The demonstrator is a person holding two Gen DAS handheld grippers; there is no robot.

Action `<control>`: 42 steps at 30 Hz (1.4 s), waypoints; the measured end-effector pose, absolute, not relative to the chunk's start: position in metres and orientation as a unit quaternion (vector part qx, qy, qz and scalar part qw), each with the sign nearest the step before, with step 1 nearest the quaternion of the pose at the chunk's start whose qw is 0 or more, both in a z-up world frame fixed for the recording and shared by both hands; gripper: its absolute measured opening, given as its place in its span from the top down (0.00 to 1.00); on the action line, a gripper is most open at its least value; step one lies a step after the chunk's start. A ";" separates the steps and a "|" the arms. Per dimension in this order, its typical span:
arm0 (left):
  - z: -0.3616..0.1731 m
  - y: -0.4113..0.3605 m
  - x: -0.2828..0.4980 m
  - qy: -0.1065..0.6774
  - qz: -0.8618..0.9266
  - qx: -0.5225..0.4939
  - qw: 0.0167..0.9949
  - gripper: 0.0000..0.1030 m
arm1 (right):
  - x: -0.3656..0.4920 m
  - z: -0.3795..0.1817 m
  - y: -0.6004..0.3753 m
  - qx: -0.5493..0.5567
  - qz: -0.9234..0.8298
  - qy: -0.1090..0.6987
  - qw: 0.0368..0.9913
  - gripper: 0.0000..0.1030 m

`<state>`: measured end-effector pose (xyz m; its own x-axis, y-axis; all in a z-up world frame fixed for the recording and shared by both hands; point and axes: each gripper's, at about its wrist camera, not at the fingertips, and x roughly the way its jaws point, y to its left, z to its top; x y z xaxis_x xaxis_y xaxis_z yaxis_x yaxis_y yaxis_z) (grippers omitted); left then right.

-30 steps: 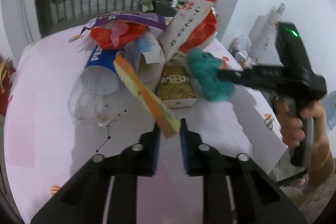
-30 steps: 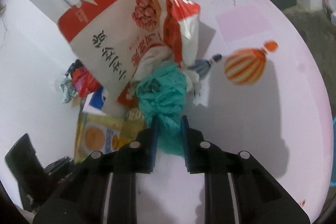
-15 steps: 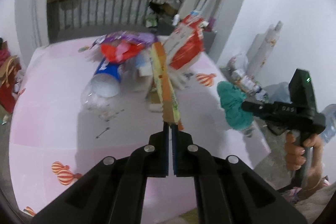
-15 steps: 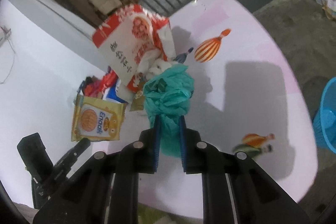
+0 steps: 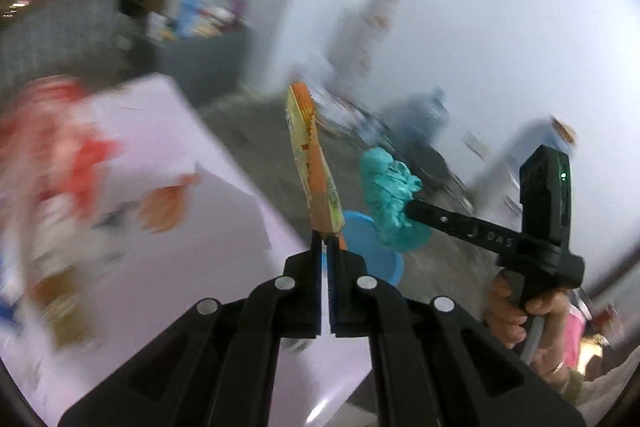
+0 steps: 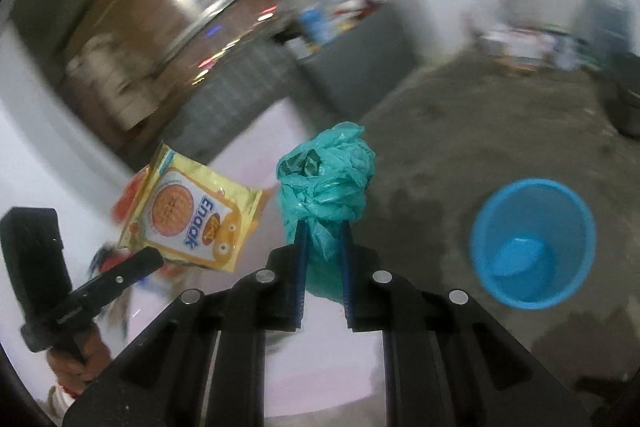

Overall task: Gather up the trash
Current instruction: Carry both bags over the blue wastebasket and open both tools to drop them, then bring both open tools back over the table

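My left gripper (image 5: 325, 241) pinches the snack wrapper (image 6: 192, 215) by one edge and my right gripper (image 6: 323, 247) clamps the teal bag (image 6: 326, 183), both held over the table edge (image 5: 224, 163) short of the blue bin (image 6: 532, 243), so I could drop the wrapper early.

My left tongs pinch a glossy foil snack packet (image 6: 192, 215); my right ones, crinkled teal plastic film (image 6: 326, 179). The blue bin (image 6: 532, 243) looks like smooth plastic, the floor (image 6: 480, 131) rough, matt concrete.

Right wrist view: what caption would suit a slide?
Jaws clamp a teal plastic bag above the floor, blue bin waiting nearby.
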<state>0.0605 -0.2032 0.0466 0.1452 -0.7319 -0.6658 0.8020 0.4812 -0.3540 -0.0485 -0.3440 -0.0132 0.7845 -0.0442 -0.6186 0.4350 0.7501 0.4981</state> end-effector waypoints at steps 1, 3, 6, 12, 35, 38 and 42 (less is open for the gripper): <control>0.042 -0.226 0.064 0.425 -0.520 0.047 0.740 0.98 | -0.053 -0.021 -0.358 0.333 -0.161 0.299 0.879 0.87; 0.030 -0.271 0.068 0.452 -0.542 0.065 0.706 0.98 | -0.061 -0.044 -0.388 0.351 -0.213 0.311 0.857 0.87; 0.009 -0.337 0.059 0.467 -0.561 0.125 0.672 0.98 | -0.069 -0.082 -0.422 0.385 -0.258 0.329 0.823 0.87; -0.046 -0.433 0.048 0.490 -0.557 0.218 0.634 0.98 | -0.082 -0.139 -0.474 0.441 -0.308 0.347 0.768 0.85; 0.027 -0.388 0.024 0.306 -0.594 0.172 0.723 0.08 | -0.098 -0.048 -0.414 0.201 -0.442 0.249 0.838 0.07; 0.057 -0.344 0.016 0.268 -0.582 0.152 0.752 0.05 | -0.096 -0.022 -0.381 0.141 -0.437 0.206 0.864 0.07; 0.081 -0.278 0.011 0.247 -0.546 0.122 0.791 0.05 | -0.090 0.003 -0.348 0.114 -0.396 0.165 0.896 0.07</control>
